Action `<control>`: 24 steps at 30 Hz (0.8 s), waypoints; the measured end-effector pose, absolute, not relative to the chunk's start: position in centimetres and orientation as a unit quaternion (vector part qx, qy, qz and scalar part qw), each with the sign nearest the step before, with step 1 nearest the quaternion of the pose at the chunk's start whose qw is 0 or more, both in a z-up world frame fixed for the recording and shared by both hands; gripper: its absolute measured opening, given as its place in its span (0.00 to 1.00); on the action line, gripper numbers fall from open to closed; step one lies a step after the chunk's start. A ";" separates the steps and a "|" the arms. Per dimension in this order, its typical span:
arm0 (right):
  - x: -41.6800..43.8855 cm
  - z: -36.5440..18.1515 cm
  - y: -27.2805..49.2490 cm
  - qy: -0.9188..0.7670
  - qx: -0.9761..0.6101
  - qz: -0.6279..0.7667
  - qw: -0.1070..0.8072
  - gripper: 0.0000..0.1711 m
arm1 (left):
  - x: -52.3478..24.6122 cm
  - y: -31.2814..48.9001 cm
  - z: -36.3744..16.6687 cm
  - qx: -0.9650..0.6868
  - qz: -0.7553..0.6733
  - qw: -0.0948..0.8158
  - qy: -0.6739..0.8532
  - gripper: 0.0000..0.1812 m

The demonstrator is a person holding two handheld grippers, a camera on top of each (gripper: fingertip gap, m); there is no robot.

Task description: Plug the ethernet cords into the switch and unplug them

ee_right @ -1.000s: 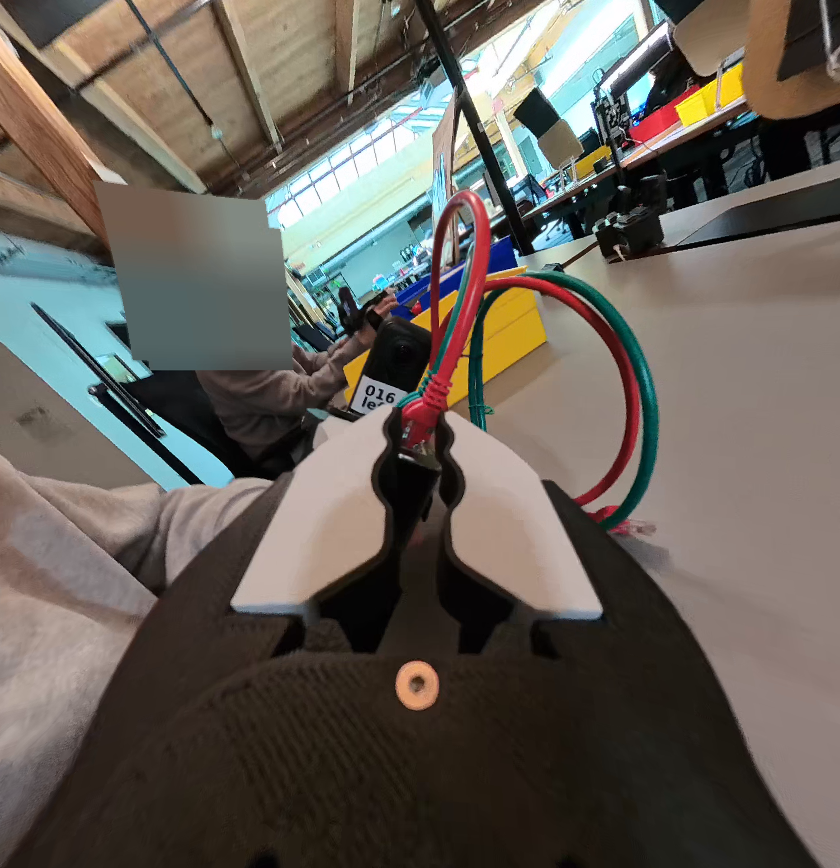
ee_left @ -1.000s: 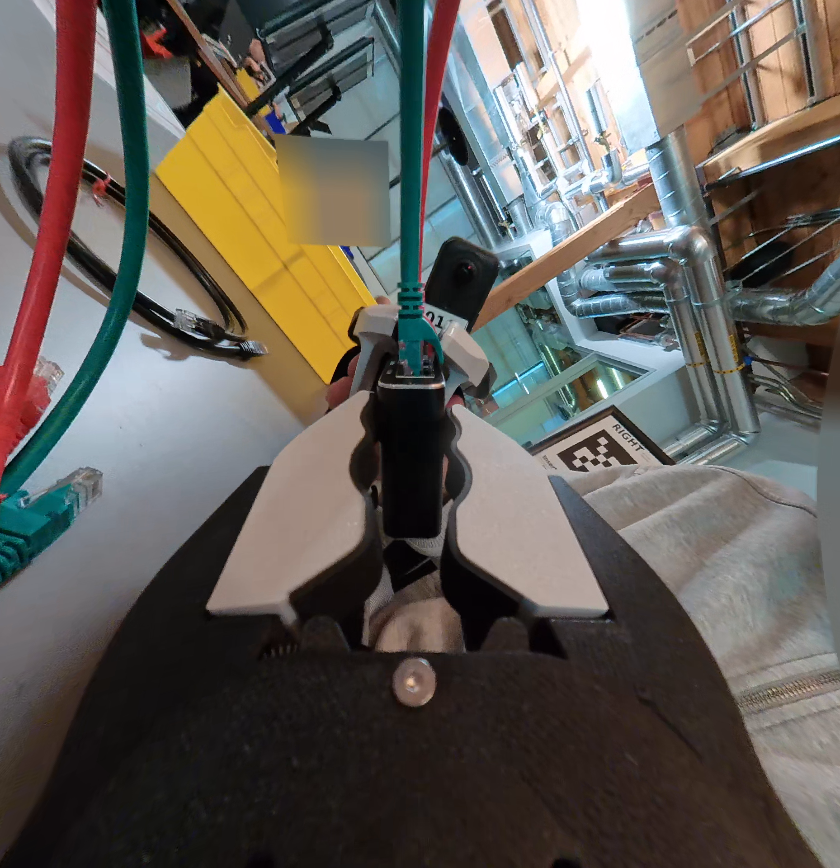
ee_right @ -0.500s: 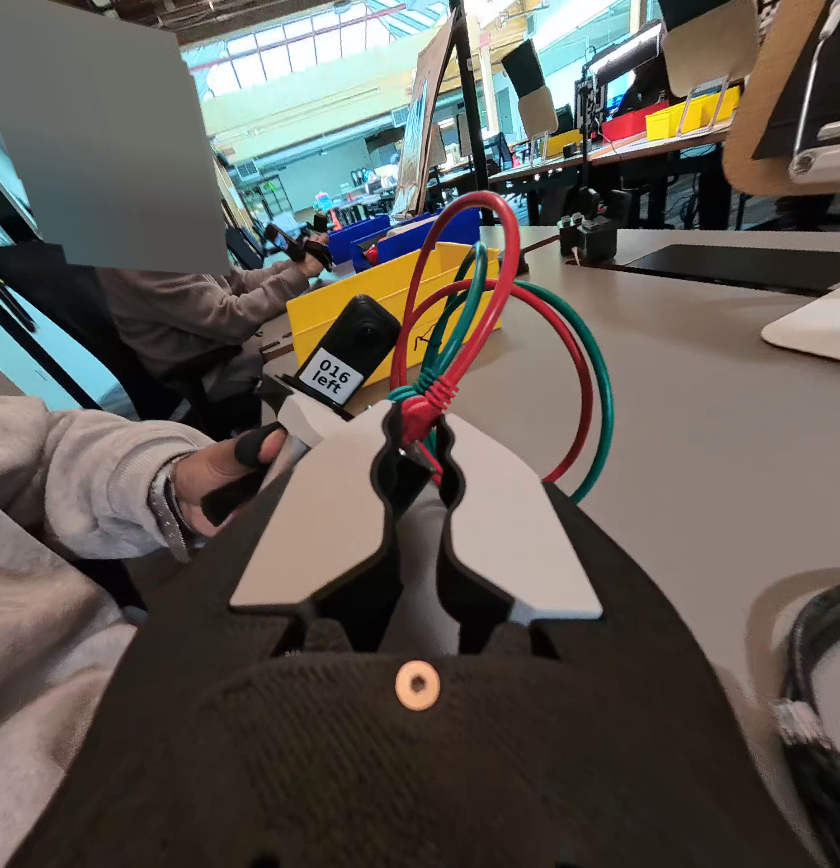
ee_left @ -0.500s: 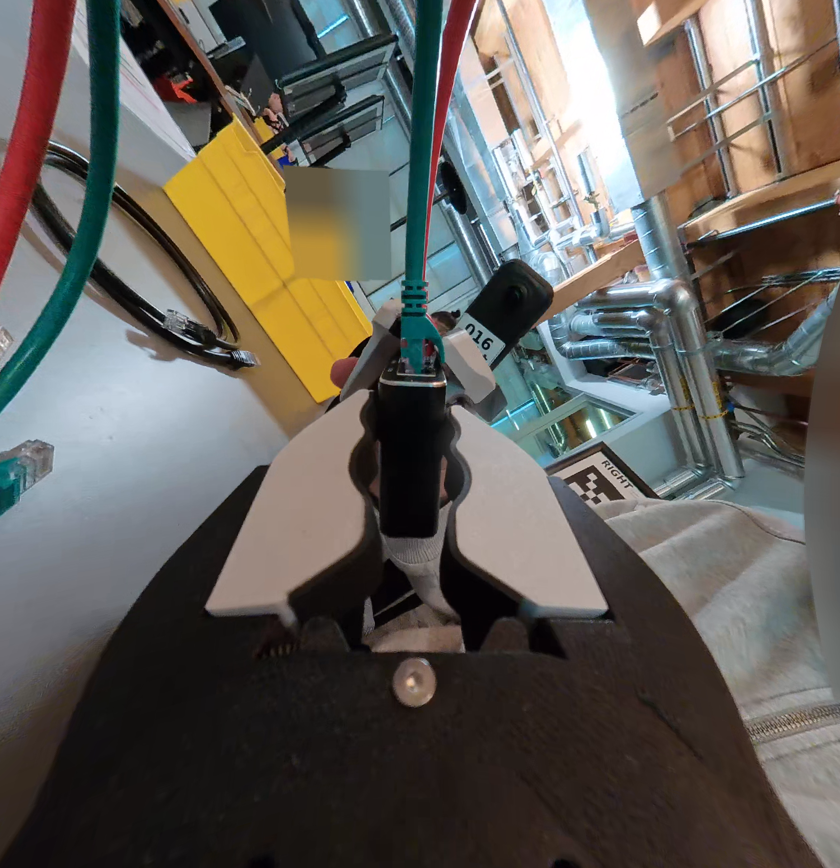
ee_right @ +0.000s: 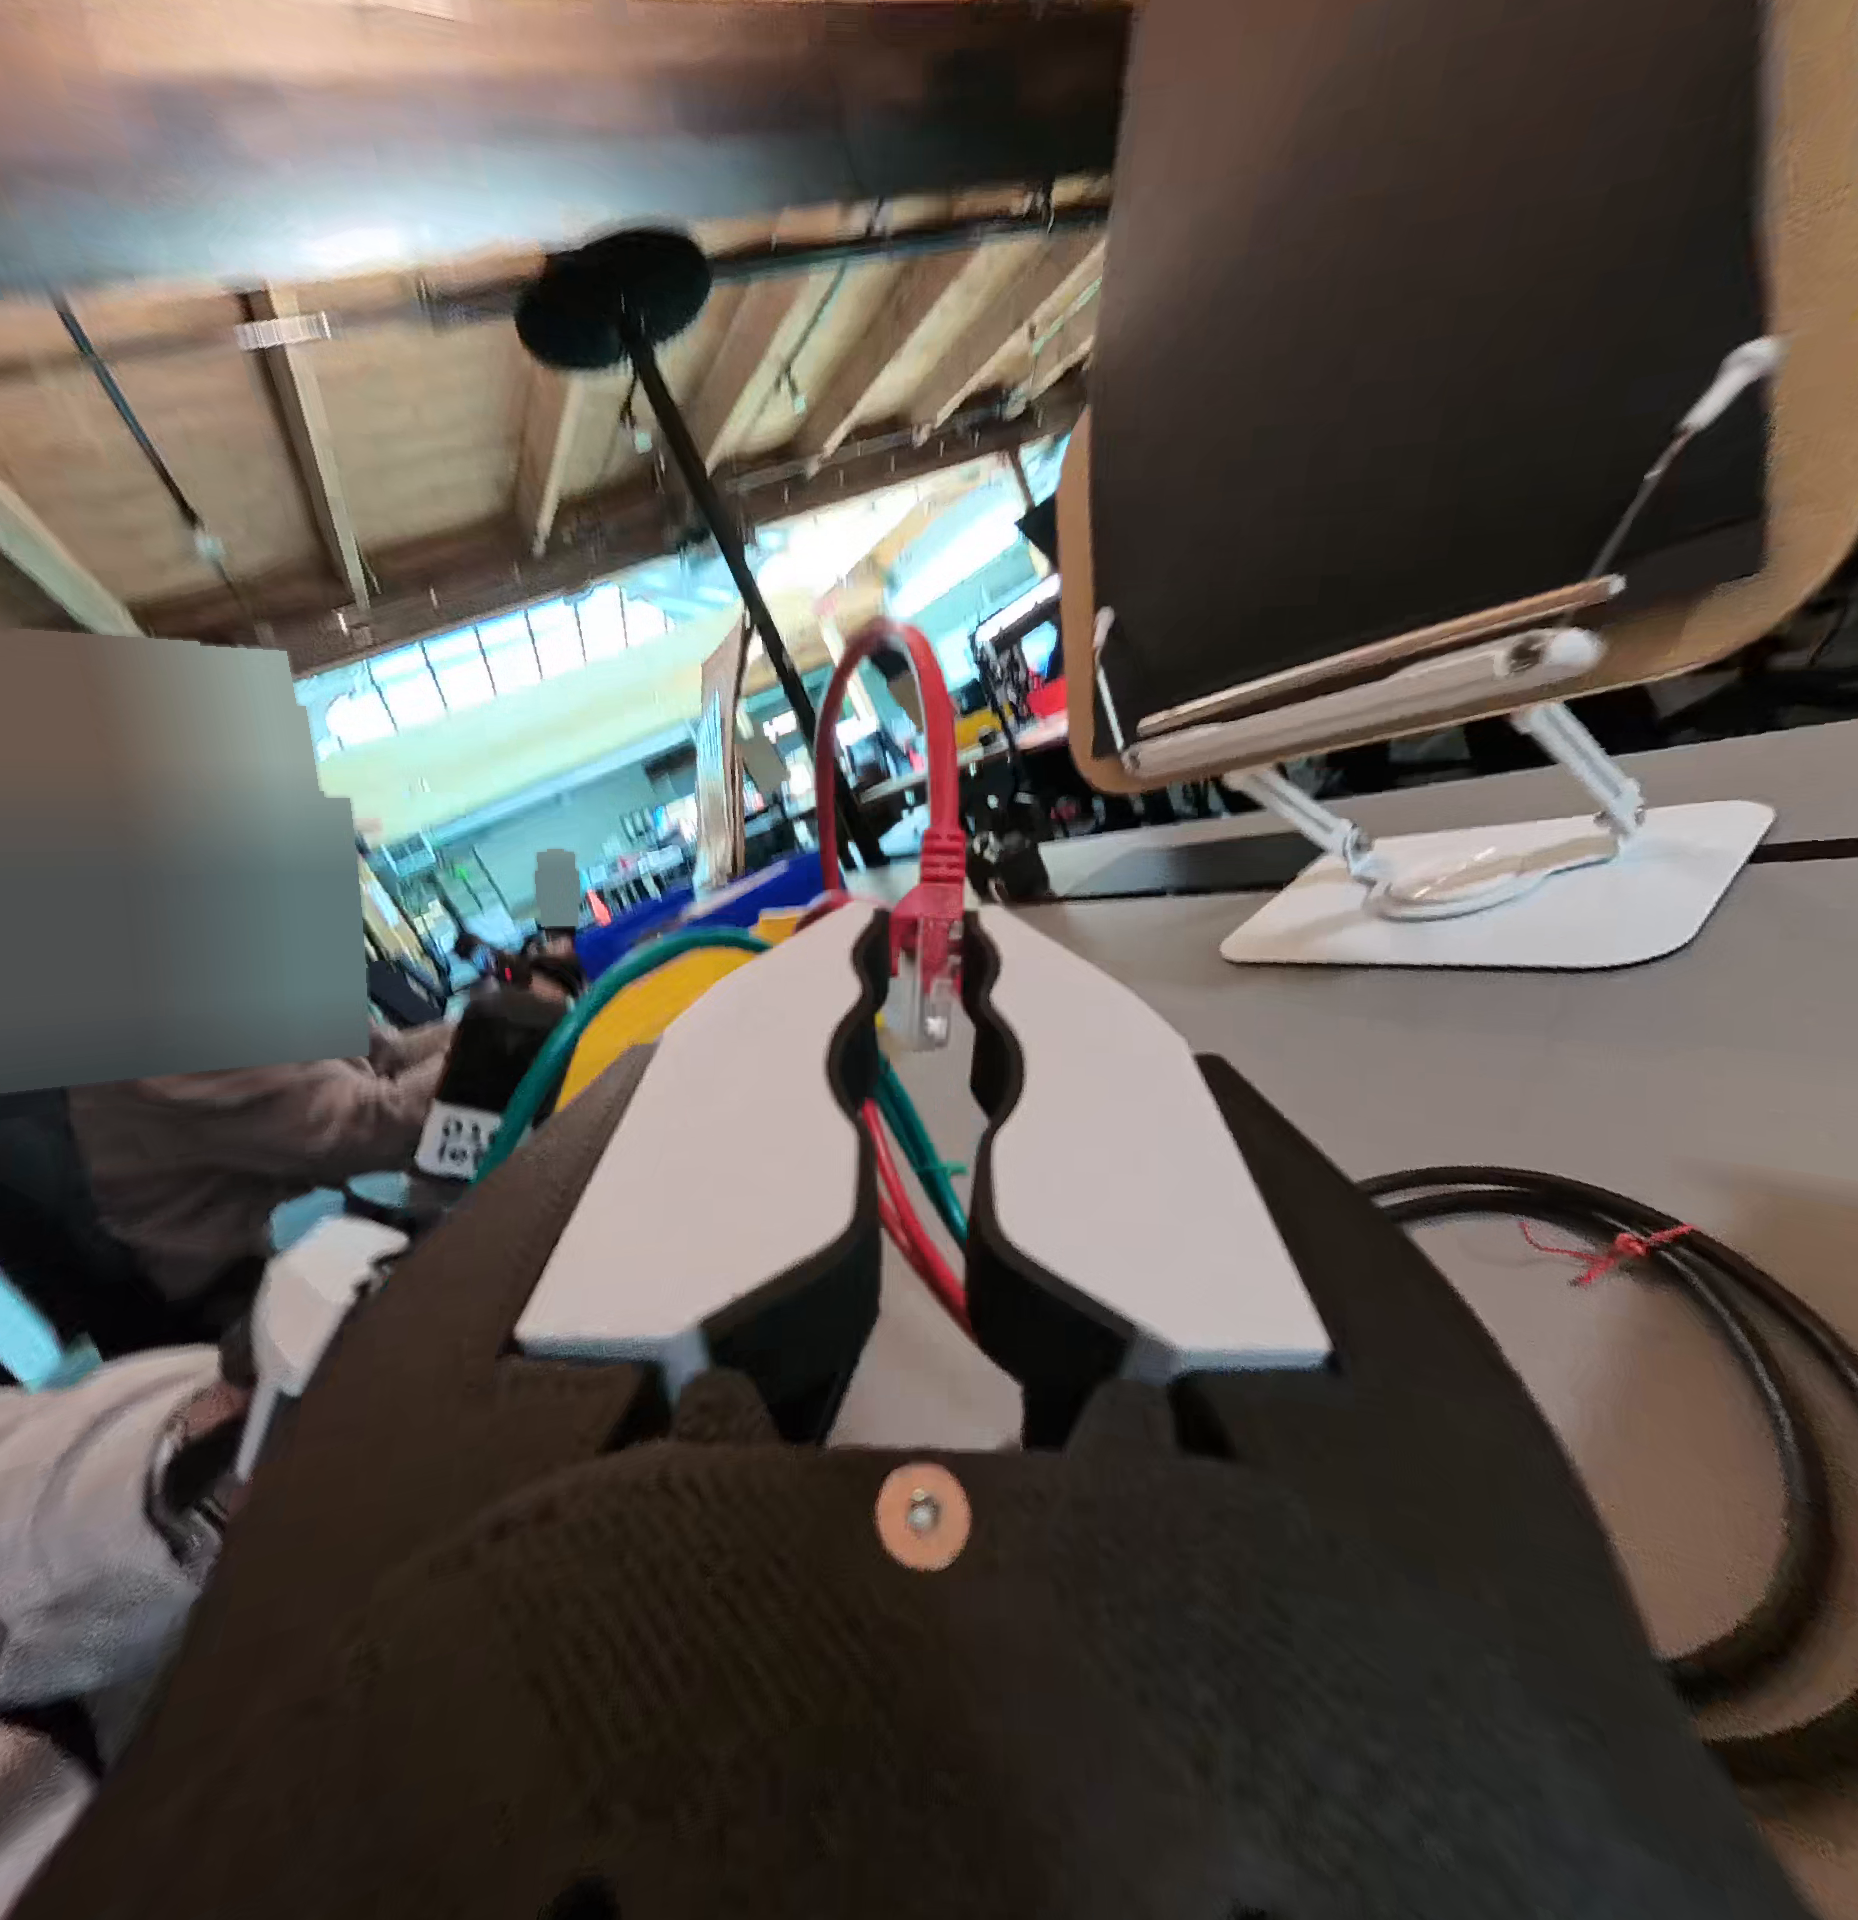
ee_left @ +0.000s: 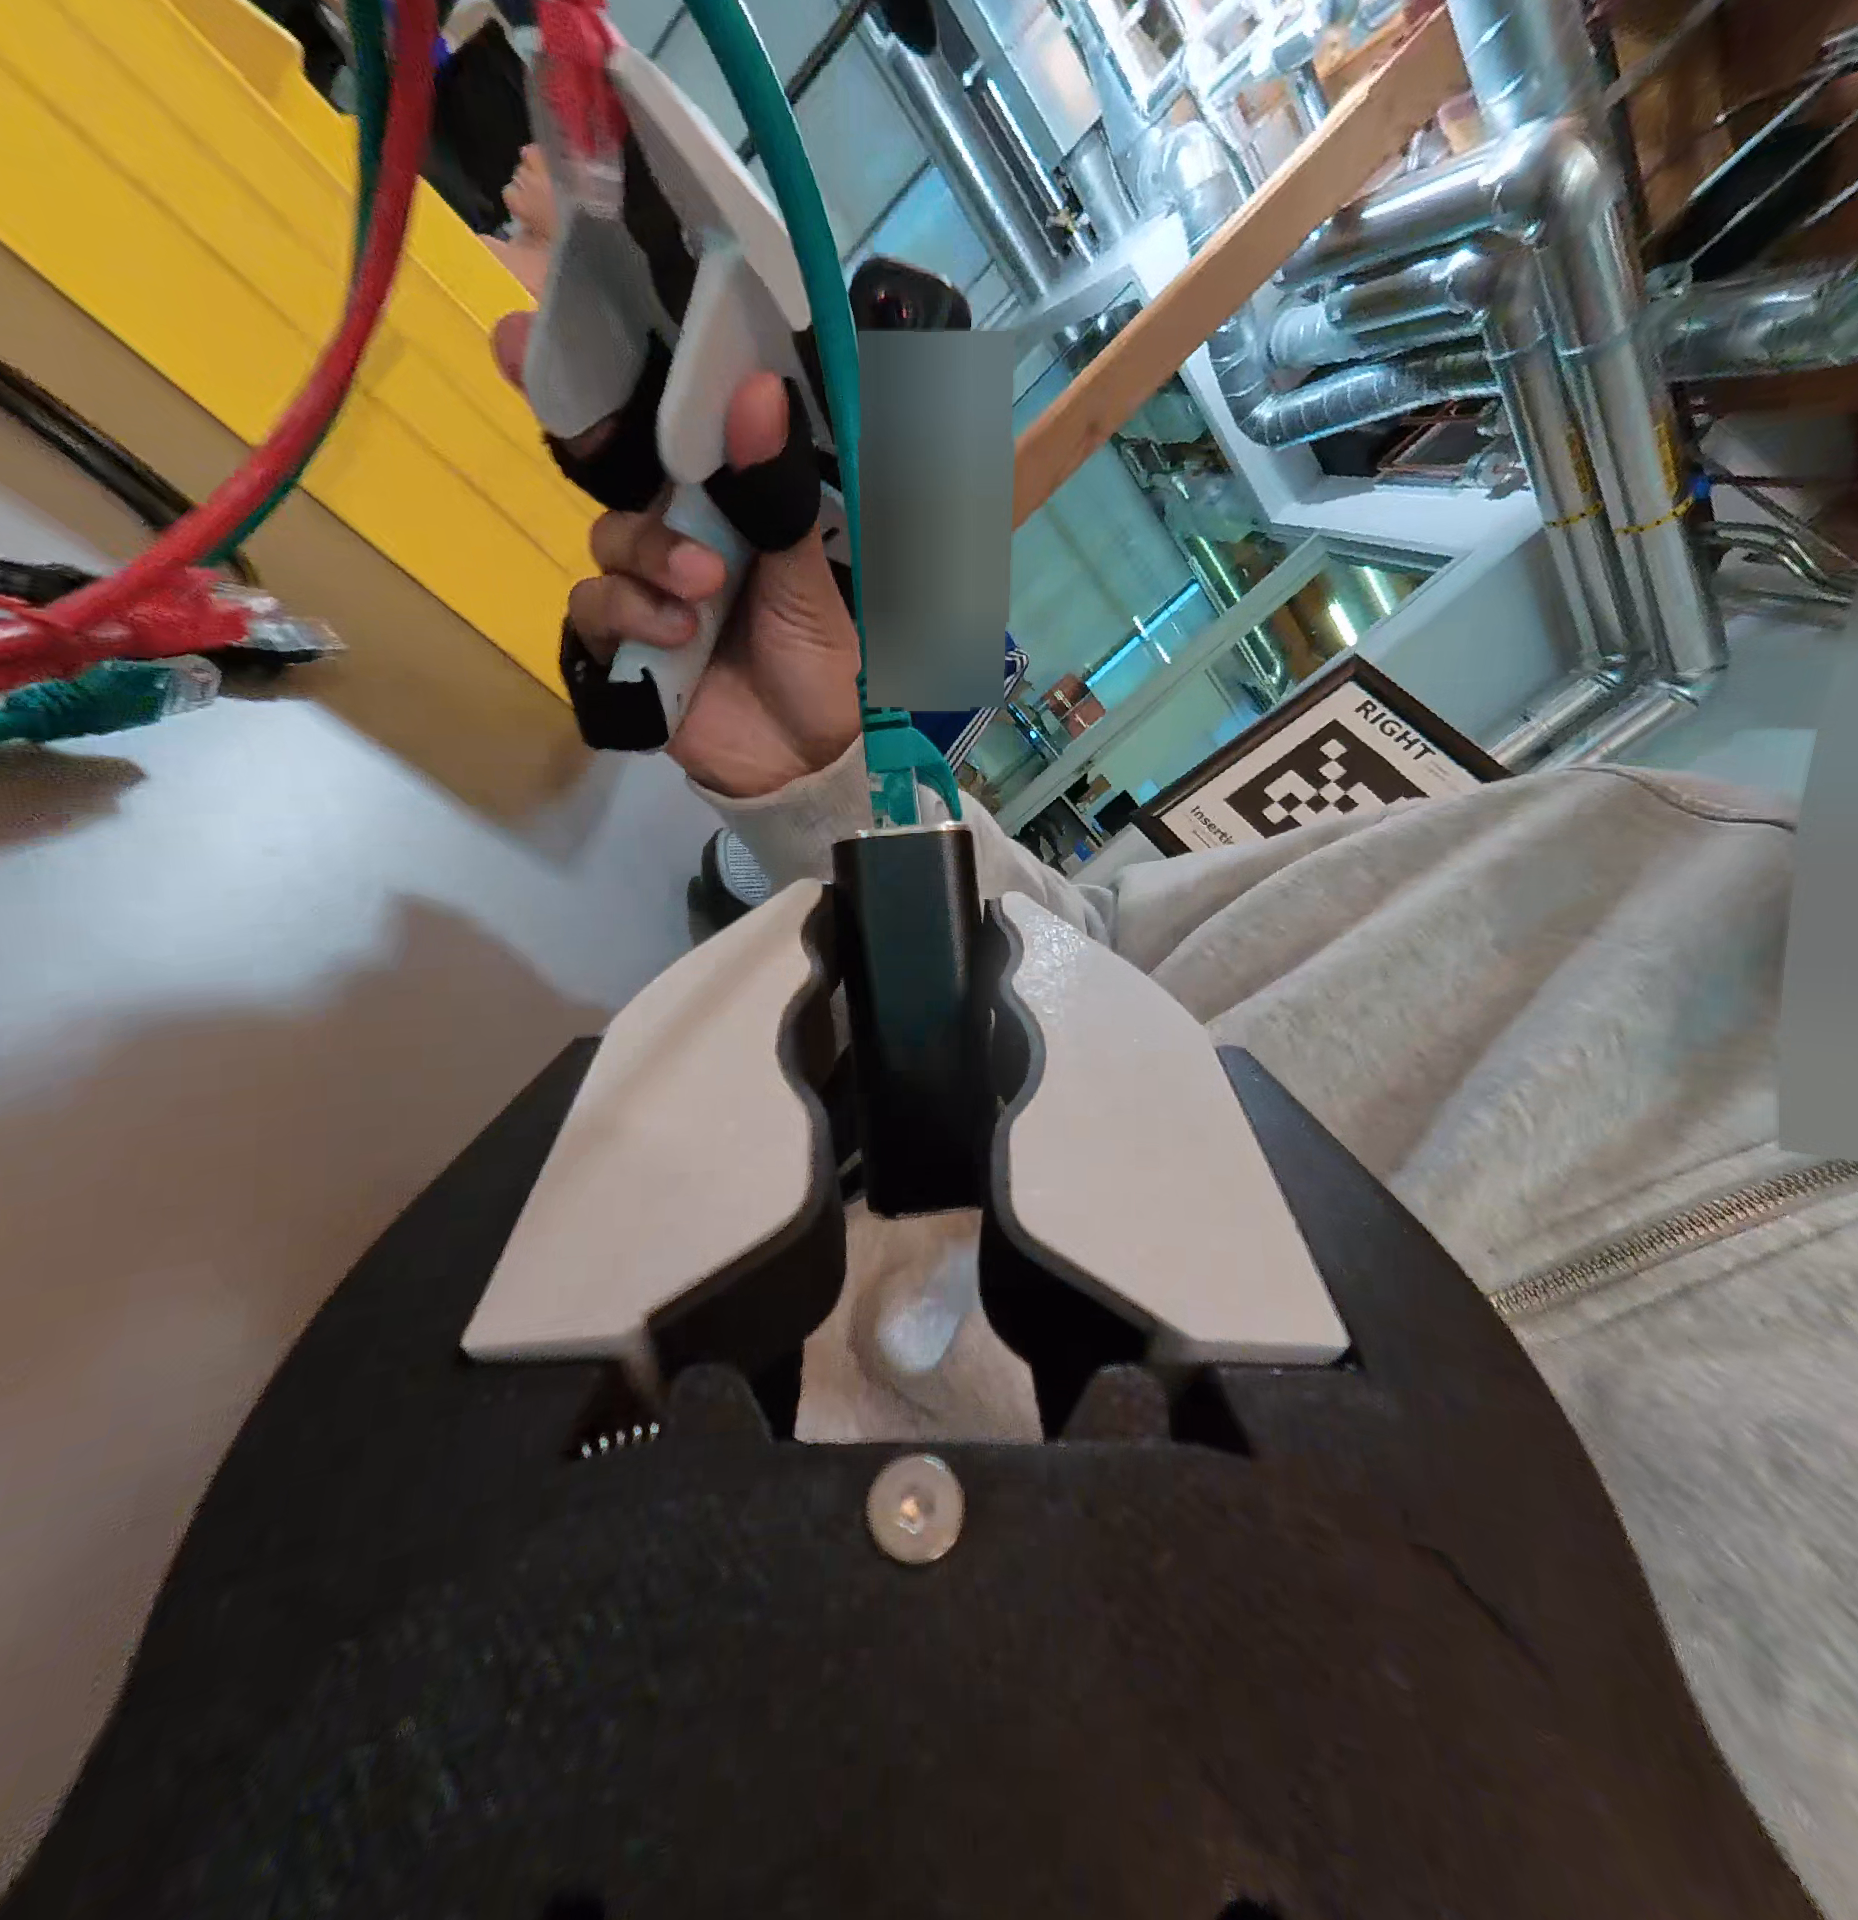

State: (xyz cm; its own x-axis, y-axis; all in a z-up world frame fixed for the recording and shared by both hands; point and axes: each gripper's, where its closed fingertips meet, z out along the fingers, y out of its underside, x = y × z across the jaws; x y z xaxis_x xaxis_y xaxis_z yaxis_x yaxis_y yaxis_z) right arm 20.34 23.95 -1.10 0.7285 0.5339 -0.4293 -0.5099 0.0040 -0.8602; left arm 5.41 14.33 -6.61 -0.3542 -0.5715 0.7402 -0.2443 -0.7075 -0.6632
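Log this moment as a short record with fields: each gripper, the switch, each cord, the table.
left gripper: shut on the switch
switch: black, held upright between the fingers
green cord: plugged into the switch's top end
right gripper: shut on the red cord's plug
red cord: plug free of the switch, cable looping above it
table: grey, with a coiled black cable and a yellow bin

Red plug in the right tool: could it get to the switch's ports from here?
Probably yes. The right tool is shut on the red plug, the left tool holds the switch up with only the green cord plugged in; free ports aren't visible.
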 end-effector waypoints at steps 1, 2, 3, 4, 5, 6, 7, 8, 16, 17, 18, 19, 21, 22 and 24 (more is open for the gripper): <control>21.3 -0.6 23.6 0.006 -0.584 0.380 0.717 0.08 | 5.0 14.8 -6.9 -0.563 -0.737 0.115 0.356 0.14; 22.2 0.0 23.3 0.021 -0.566 0.392 0.725 0.08 | 4.7 15.3 -7.4 -0.573 -0.735 0.115 0.343 0.14; 22.9 0.6 22.9 0.031 -0.550 0.404 0.730 0.08 | 4.4 15.9 -8.1 -0.587 -0.730 0.112 0.331 0.14; 23.2 1.4 22.4 0.032 -0.535 0.416 0.734 0.08 | 4.2 16.7 -8.6 -0.596 -0.728 0.117 0.319 0.14; 23.1 2.2 21.8 0.024 -0.522 0.425 0.739 0.08 | 4.0 17.4 -9.0 -0.602 -0.727 0.118 0.309 0.14; 22.7 3.0 21.3 0.010 -0.514 0.426 0.745 0.08 | 3.8 17.8 -9.3 -0.605 -0.728 0.112 0.302 0.14; 22.2 3.8 20.9 -0.007 -0.509 0.421 0.751 0.08 | 3.7 18.2 -9.4 -0.603 -0.732 0.112 0.296 0.14; 21.5 4.8 20.3 -0.026 -0.502 0.413 0.759 0.08 | 3.6 18.5 -9.4 -0.603 -0.733 0.115 0.294 0.14; 25.6 10.0 16.2 0.018 -0.428 0.342 0.837 0.08 | 0.6 22.2 -6.4 -0.559 -0.765 0.200 0.250 0.13; 26.1 10.1 15.9 0.025 -0.425 0.333 0.841 0.08 | -0.3 23.1 -5.5 -0.543 -0.779 0.215 0.229 0.13; 26.6 10.3 15.7 0.030 -0.424 0.327 0.844 0.08 | -1.1 24.1 -4.8 -0.532 -0.787 0.232 0.209 0.12; 27.1 10.5 15.4 0.034 -0.421 0.323 0.847 0.08 | -2.0 25.1 -4.4 -0.526 -0.790 0.251 0.192 0.12; 28.2 10.8 14.9 0.049 -0.415 0.307 0.855 0.08 | -3.3 26.5 -4.2 -0.530 -0.778 0.284 0.184 0.11; 28.6 10.9 14.8 0.052 -0.417 0.298 0.857 0.08 | -3.7 27.0 -4.3 -0.536 -0.767 0.299 0.185 0.11; 28.8 10.5 15.1 0.054 -0.433 0.293 0.851 0.08 | -4.1 27.4 -4.3 -0.541 -0.757 0.309 0.195 0.11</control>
State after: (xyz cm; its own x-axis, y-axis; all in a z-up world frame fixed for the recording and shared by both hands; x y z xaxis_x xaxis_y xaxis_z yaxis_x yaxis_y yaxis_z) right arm 28.85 15.13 10.53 0.8226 0.4515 -0.3455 -0.5452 0.4541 -0.7047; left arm -4.08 27.38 -4.32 -0.2236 -0.6790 0.6993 0.2566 -0.7332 -0.6298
